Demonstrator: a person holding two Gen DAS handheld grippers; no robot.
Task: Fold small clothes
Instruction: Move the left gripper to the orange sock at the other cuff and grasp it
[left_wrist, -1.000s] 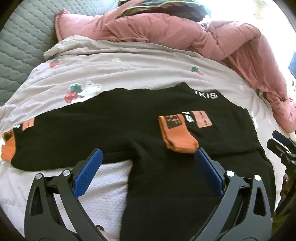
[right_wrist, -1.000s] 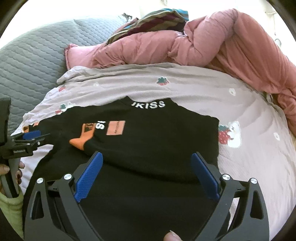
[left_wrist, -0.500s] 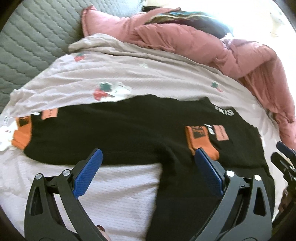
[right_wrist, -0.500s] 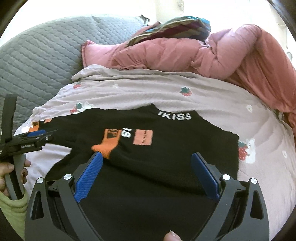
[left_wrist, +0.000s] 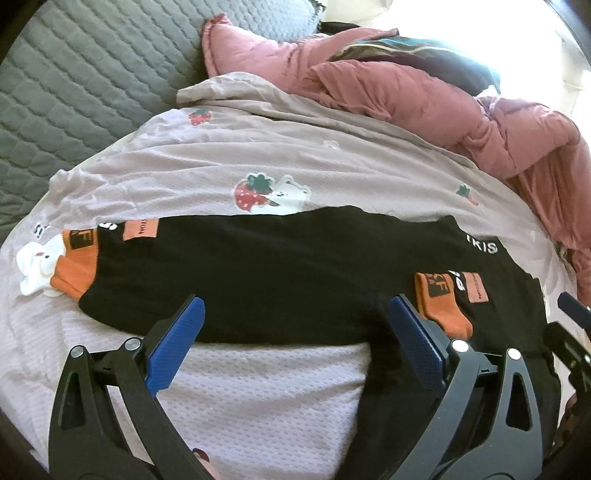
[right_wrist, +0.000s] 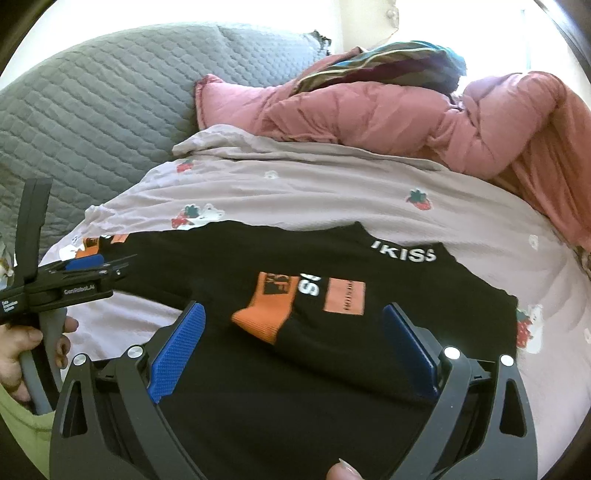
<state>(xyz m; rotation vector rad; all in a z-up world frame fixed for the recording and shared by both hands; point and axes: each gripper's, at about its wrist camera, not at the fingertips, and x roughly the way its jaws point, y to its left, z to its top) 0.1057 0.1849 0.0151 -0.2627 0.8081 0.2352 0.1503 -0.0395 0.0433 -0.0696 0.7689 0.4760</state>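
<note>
Lying flat on bed (left_wrist: 258, 406): black top (right_wrist: 332, 369), "IKISS" at neck, orange cuffs; left claw (left_wrist: 295, 343) & right claw (right_wrist: 295, 350) both spread, empty.

A bed sheet (left_wrist: 295, 155) with strawberry prints spreads ahead of the fingers. Beyond it lie a pink duvet (right_wrist: 406, 114) and grey quilt (right_wrist: 92, 107); bright window light (left_wrist: 524, 33) far right.

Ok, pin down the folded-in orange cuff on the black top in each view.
Left wrist: orange cuff low right, just beyond the left gripper's right-hand finger.
Right wrist: orange cuff near centre, ahead of the right gripper.
Shared landmark: white neckline lettering.
</note>
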